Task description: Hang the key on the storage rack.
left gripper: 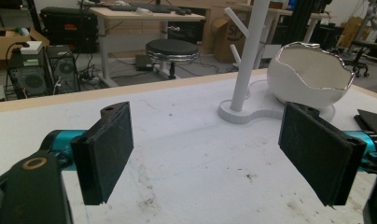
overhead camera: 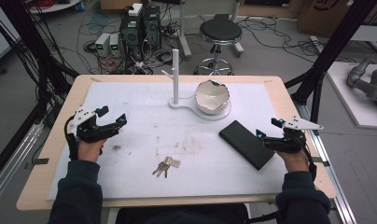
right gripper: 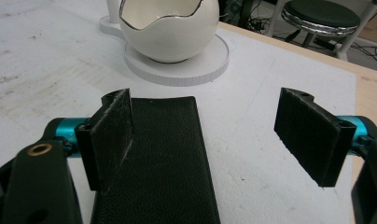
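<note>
So I see my two grippers low over the white mat (overhead camera: 130,102), one on each side of the table (overhead camera: 56,140). My left gripper (overhead camera: 113,125) sits at about 9 o'clock from the middle of the mat. Its jaws are wide apart and hold nothing; through its own camera I see bare, smudgy mat between the two black pads (left gripper: 109,149).

My right gripper (overhead camera: 266,139) is at about 3 o'clock. Its jaws are spread wide too, with nothing between them. It is just beside the near end of a flat black case (overhead camera: 246,143). In the right gripper view one pad (right gripper: 113,135) sits above the case (right gripper: 163,158), and I cannot tell if it touches.

At about 12 o'clock stands a white stand (overhead camera: 175,74) with little pegs. Next to it on the same base sits a white bowl (overhead camera: 212,95) with a wavy rim, shaped like a cracked eggshell. It is upright.

Near 6 o'clock a small bunch of keys (overhead camera: 165,166) lies flat on the mat, well apart from both grippers. Beyond the table is a round black stool (overhead camera: 220,31).
</note>
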`<state>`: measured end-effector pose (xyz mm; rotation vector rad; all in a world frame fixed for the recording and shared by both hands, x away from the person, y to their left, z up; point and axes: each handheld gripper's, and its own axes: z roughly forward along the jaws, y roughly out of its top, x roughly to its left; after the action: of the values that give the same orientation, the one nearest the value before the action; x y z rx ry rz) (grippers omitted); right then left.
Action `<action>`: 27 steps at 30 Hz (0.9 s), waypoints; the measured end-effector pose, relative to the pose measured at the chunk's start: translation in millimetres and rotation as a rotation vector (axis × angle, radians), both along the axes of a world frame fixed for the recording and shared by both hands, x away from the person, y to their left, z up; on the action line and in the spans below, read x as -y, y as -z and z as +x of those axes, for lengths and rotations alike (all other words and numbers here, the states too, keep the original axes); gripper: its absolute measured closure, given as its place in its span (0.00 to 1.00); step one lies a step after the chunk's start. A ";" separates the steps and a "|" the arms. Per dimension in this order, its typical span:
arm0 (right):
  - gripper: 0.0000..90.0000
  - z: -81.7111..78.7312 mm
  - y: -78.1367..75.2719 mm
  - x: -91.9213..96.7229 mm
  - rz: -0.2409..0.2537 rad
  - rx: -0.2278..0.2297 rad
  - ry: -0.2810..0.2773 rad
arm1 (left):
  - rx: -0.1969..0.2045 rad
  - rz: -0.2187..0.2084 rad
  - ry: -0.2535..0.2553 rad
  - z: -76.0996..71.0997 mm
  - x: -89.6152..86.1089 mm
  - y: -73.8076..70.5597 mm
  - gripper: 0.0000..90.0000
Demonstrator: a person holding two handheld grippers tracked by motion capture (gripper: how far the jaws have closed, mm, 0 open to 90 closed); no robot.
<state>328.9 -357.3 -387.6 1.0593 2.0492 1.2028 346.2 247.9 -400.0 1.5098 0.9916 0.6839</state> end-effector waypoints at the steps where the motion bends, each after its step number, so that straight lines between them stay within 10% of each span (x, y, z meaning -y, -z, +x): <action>1: 0.22 -0.5 0.4 0.1 0.001 0.003 -0.001 | 0.001 -0.002 -0.002 -0.2 0.3 -0.1 0.20; 20: 0.22 -15.4 3.2 -2.1 -0.023 0.062 -0.008 | -0.013 -0.005 0.021 1.8 3.0 1.3 0.22; 27: 0.22 -16.3 3.2 -3.7 -0.030 0.061 -0.001 | -0.096 -0.006 0.211 1.5 26.0 8.6 0.27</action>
<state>312.6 -353.5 -390.8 0.9965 2.0151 1.1870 347.8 221.9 -408.6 1.6266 0.8892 0.4621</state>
